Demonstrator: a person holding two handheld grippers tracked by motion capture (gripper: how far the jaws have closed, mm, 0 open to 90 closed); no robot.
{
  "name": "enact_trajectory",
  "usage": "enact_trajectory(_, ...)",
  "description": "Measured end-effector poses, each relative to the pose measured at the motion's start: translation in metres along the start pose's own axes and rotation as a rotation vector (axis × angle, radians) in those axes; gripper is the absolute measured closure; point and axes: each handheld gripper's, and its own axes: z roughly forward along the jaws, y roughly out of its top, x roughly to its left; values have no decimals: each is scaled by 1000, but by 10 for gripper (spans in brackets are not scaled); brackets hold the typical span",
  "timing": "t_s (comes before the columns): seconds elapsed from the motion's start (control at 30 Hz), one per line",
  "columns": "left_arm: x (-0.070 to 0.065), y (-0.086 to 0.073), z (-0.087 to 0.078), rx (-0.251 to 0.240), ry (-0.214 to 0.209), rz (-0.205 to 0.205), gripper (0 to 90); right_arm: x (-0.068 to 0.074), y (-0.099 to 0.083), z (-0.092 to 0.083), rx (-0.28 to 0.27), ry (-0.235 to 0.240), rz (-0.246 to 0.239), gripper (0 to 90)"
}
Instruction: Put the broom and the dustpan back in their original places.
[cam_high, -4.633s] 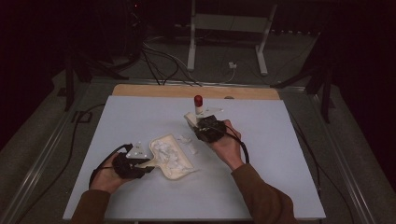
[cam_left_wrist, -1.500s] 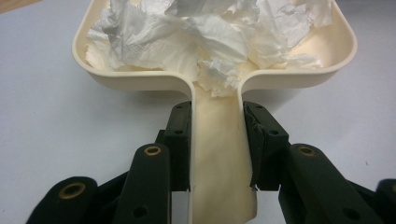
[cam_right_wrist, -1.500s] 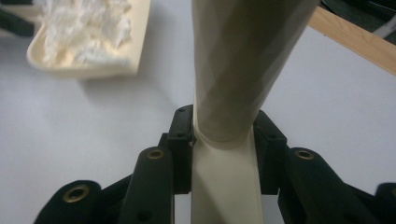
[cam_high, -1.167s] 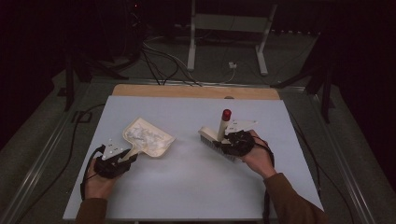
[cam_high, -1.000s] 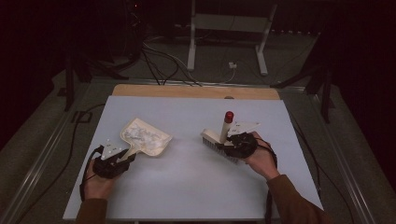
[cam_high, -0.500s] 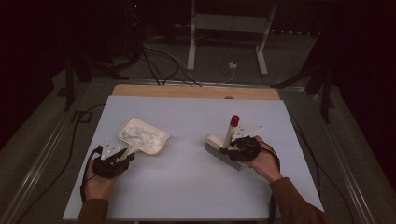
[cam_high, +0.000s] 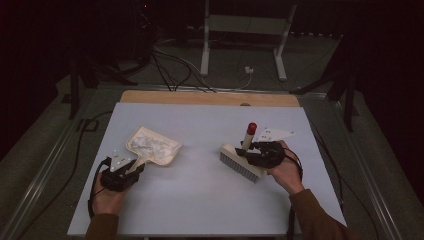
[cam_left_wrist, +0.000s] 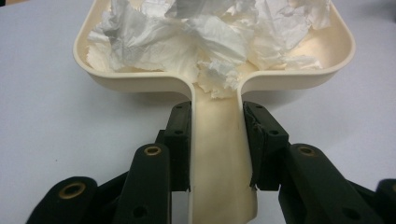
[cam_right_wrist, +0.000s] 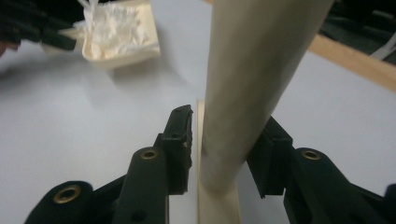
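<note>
A cream dustpan full of crumpled white paper rests on the table's left side. My left gripper is shut on its handle; in the left gripper view both pads press the handle, with the paper heaped beyond. On the right a cream brush stands bristles-down, its red-tipped handle slanting up. My right gripper straddles that handle. A slim gap shows at the left pad, so the jaws stand slightly open around it. The dustpan lies farther off.
The pale table top has bare room between the two hands and along the near edge. A wooden strip runs along its far edge. Behind it are floor cables and a white metal stand.
The right hand has carried the brush rightward and toward the near side, where it now stands on the table. The left hand and dustpan have barely shifted in the last second.
</note>
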Motion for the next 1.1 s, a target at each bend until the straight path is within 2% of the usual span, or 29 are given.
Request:
enact_trajectory(0.33,-1,-1,2,5,18,-12,665,7,4,-4,-72,-57,61,652)
enact_trajectory(0.6,-2,-1,3,4,33,-26,665,10,5,-5,-68,-89,102,684)
enact_trajectory(0.7,-3,-1,4,5,34,-28,665,10,5,-5,-67,-96,102,690)
enact_trajectory(0.9,-3,-1,4,3,36,-31,665,7,6,-8,-49,-83,77,693)
enact_trajectory(1.1,-2,-1,4,6,43,-35,666,-1,3,-16,-38,-53,72,693)
